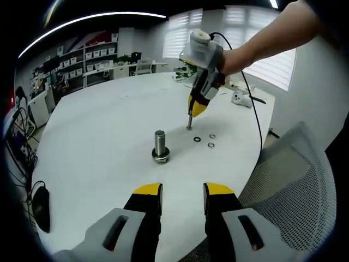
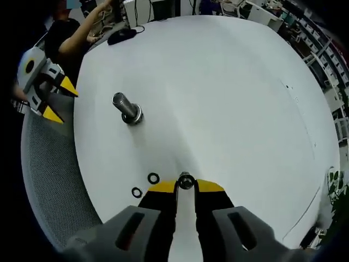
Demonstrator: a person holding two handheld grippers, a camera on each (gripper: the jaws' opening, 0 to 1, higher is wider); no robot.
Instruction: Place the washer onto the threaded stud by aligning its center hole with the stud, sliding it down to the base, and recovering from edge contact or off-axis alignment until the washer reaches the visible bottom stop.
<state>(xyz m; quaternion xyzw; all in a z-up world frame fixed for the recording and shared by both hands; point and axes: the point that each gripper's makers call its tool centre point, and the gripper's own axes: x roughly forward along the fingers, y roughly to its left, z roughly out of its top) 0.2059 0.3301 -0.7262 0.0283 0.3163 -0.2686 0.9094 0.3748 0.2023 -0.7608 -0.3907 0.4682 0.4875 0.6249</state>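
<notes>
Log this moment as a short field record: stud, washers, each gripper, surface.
surface: round white table
threaded stud: upright on the table, a washer already at its base
loose washers: two lie flat on the table beside the right gripper
right gripper: tips down at the table, shut on a washer
left gripper: open, holds nothing, short of the stud

A round white table [image 1: 98, 131] is spreading across the middle of the room. A grey mesh office chair [image 1: 297, 180] is standing just beside its near right edge. A black computer mouse [image 1: 40, 206] is lying at the table's near left rim. Far across the room, shelving [image 1: 90, 57] is lining the wall, and window blinds [image 1: 256, 30] are hanging at the far right.
</notes>
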